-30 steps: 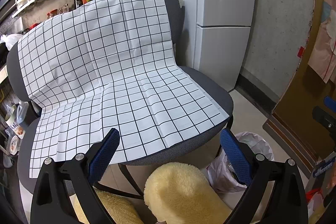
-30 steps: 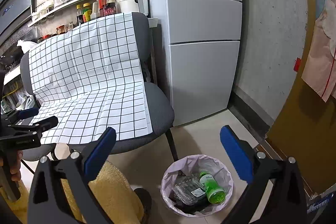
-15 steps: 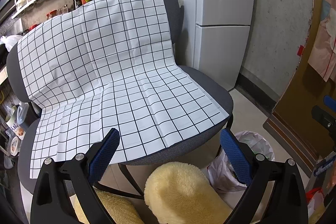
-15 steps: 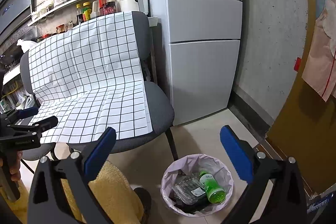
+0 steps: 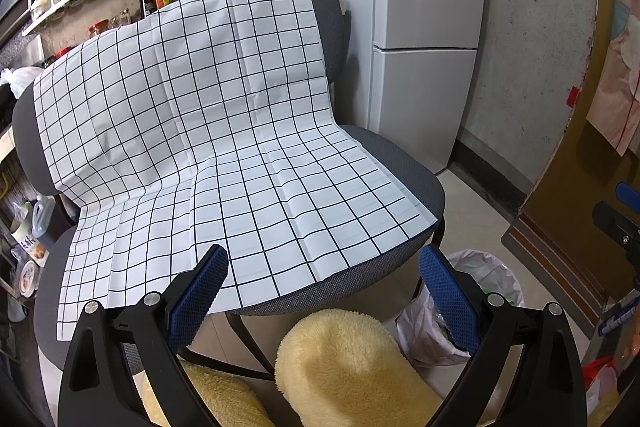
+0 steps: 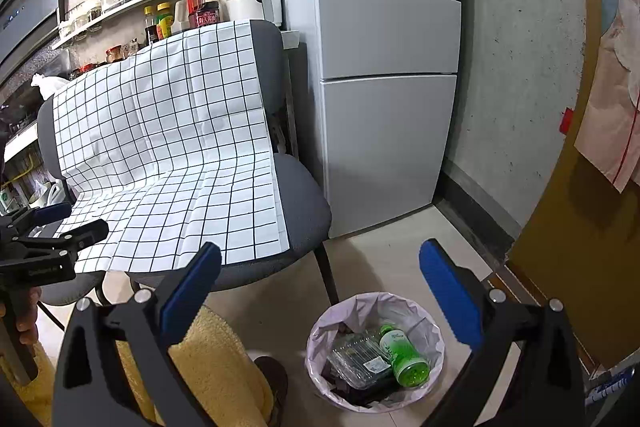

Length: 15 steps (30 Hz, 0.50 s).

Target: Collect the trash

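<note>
Nothing is shifting since before: I am holding the left gripper (image 5: pixel 323 291) and right gripper (image 6: pixel 320 287) released, 2 empty claws above the trash bin (image 6: pixel 434 337).

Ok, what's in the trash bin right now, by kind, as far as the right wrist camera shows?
Inside the trash bin:
Green bottle: 1
Clear plastic container: 1
Dark item under them: at least 1, kind unclear
Total visible: 3; more could be hidden below.

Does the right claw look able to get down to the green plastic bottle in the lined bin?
Probably yes: the right claw is open, empty and above the green plastic bottle, which lies uncovered on top.
</note>
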### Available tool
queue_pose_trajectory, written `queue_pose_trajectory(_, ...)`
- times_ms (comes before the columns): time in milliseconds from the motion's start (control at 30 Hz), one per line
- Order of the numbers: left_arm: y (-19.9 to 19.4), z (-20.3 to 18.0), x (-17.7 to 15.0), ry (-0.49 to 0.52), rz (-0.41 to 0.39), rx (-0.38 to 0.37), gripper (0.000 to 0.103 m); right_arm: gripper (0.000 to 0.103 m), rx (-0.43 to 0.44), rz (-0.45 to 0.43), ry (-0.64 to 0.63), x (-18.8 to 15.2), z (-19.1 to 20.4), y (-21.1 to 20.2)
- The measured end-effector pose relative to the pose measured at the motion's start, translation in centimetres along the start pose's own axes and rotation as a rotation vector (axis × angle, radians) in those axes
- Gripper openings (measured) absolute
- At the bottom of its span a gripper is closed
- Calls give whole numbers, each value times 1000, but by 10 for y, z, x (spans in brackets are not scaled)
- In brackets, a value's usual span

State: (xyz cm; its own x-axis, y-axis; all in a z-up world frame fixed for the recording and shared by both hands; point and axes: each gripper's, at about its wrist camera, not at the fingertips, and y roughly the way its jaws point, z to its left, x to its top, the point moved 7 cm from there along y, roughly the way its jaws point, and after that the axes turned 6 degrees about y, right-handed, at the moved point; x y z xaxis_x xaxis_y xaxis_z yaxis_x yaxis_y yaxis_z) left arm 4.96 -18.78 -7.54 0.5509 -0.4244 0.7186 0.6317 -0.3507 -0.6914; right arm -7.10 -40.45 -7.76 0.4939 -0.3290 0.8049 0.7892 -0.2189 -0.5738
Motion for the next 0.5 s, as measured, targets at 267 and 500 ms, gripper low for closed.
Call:
queue_pose_trajectory(267, 2, 5, -3, 4, -6, -12, 95, 97, 11, 10, 3, -3, 1, 5)
queue_pose_trajectory(500, 31, 36, -25, -46, 84, 21, 95, 97, 106, 86, -17, -13, 37, 45)
